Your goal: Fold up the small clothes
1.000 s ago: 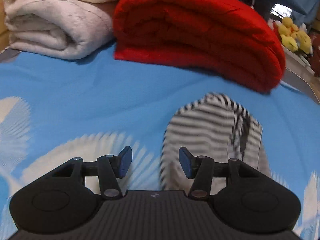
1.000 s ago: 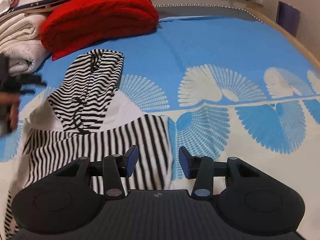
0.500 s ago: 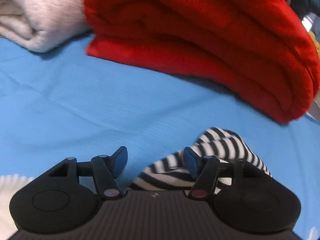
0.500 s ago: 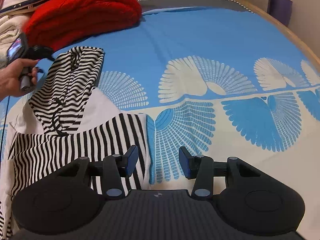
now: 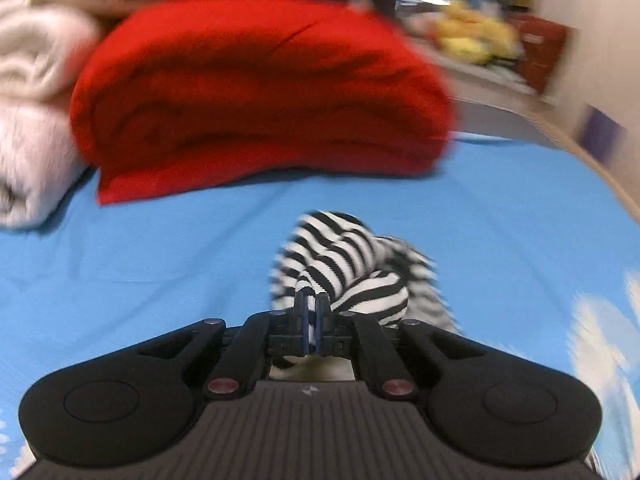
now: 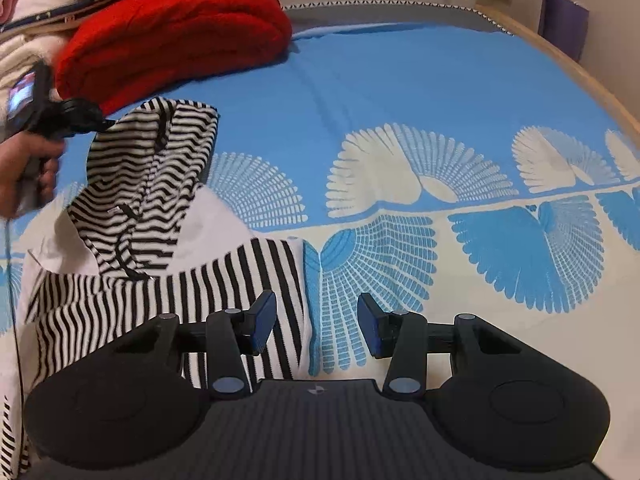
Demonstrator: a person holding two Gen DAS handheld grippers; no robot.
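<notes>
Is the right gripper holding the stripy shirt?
No, the right gripper stands open with nothing between its pads, hovering over the edge of the striped garment on the blue bedspread.

One striped garment (image 6: 132, 200), one red blanket (image 6: 176, 36), two hand-held grippers (image 6: 316, 324) (image 5: 311, 308), one hand (image 6: 24, 172).

The garment (image 6: 136, 200) lies on the bedspread (image 6: 400, 92), blanket (image 6: 172, 36) behind it.

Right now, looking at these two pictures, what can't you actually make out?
- Left wrist view: the yellow shapes on the ledge are smeared by motion blur.
- Right wrist view: the black-and-white striped hooded garment runs off the left edge, and the right gripper body covers its lower part.
- Right wrist view: the left gripper fingertips are too small to read.
</notes>
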